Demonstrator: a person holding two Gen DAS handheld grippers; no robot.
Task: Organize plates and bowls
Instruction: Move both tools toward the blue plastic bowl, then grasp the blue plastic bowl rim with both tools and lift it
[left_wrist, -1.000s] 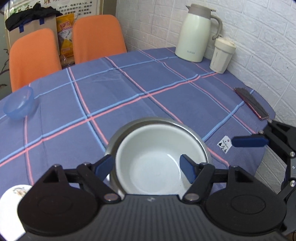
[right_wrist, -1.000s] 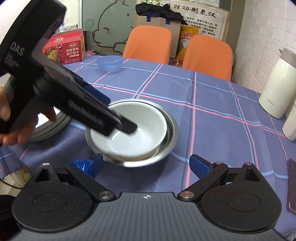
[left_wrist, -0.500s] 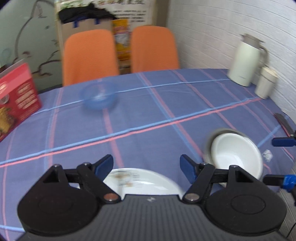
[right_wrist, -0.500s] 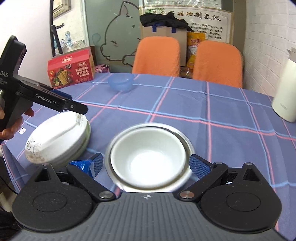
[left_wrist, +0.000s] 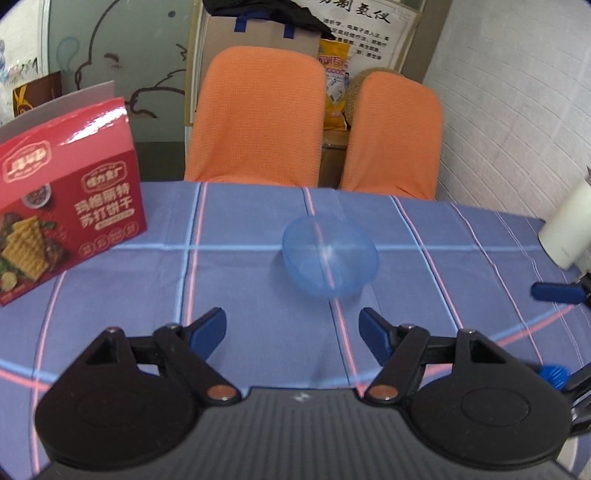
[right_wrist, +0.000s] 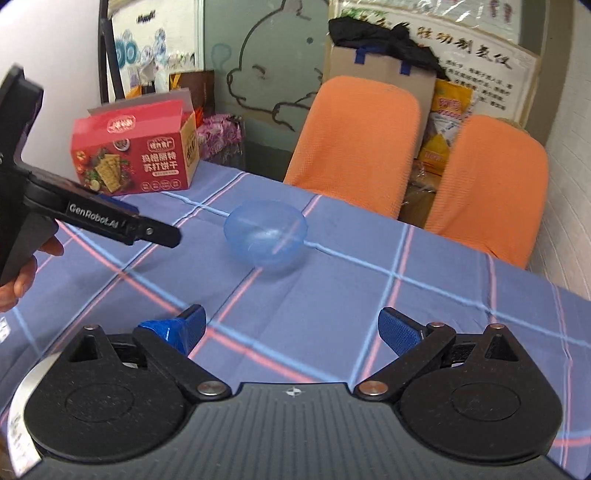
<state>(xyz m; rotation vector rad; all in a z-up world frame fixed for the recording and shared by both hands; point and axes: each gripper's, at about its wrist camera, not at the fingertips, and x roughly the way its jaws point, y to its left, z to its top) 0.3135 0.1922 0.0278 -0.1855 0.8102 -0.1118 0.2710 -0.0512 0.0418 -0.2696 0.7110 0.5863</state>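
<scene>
A translucent blue bowl (left_wrist: 330, 256) stands upright on the blue checked tablecloth (left_wrist: 258, 280), just ahead of my left gripper (left_wrist: 293, 330), which is open and empty. The same blue bowl (right_wrist: 266, 236) shows in the right wrist view, farther off and left of centre. My right gripper (right_wrist: 290, 330) is open with nothing between its fingers. The left gripper's black body (right_wrist: 110, 221) reaches in from the left there, held by a hand (right_wrist: 22, 280). A steel rim (right_wrist: 26, 391) peeks out under the right gripper's lower left.
A red cracker box (left_wrist: 62, 221) stands at the left on the table. Two orange chairs (left_wrist: 258, 118) line the far edge. A white thermos (left_wrist: 565, 236) is at the right edge. The right gripper's blue fingertips (left_wrist: 554, 293) poke in at the right.
Both grippers have swung left and forward, away from the white bowl nested in the steel bowl, and now face the blue bowl. The stacked bowls and plates have dropped out of view.
</scene>
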